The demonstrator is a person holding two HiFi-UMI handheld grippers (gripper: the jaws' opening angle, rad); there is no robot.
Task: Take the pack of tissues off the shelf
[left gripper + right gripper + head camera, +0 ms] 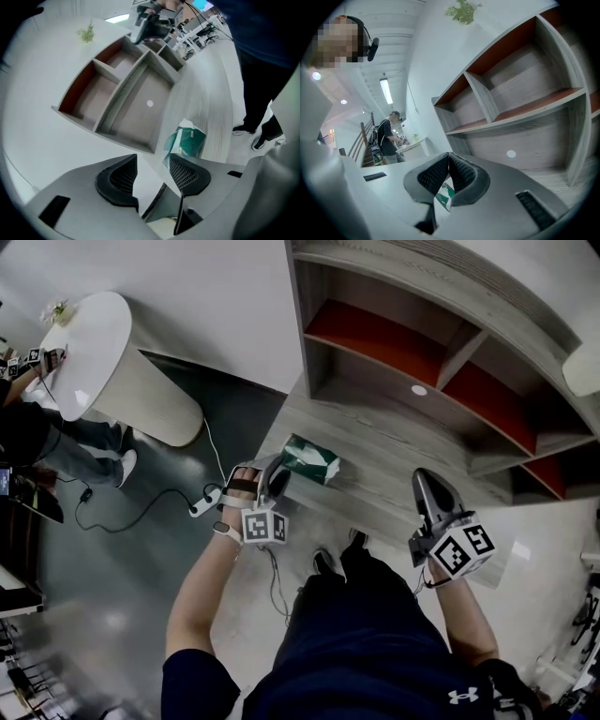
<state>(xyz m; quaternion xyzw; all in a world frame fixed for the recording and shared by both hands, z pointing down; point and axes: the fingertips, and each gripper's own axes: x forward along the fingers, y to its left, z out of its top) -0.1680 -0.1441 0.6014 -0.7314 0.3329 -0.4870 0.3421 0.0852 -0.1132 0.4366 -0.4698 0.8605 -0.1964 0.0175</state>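
Green pack of tissues [310,459] (white top), lying on shelf ledge [398,470]

Bright, even indoor light under a ceiling strip lamp [386,91], soft shadows, heavy fisheye distortion, dark corners.

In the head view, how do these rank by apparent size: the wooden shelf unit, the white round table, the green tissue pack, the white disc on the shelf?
1. wooden shelf unit
2. white round table
3. green tissue pack
4. white disc
The table stands farther away, so only its look is ranked.
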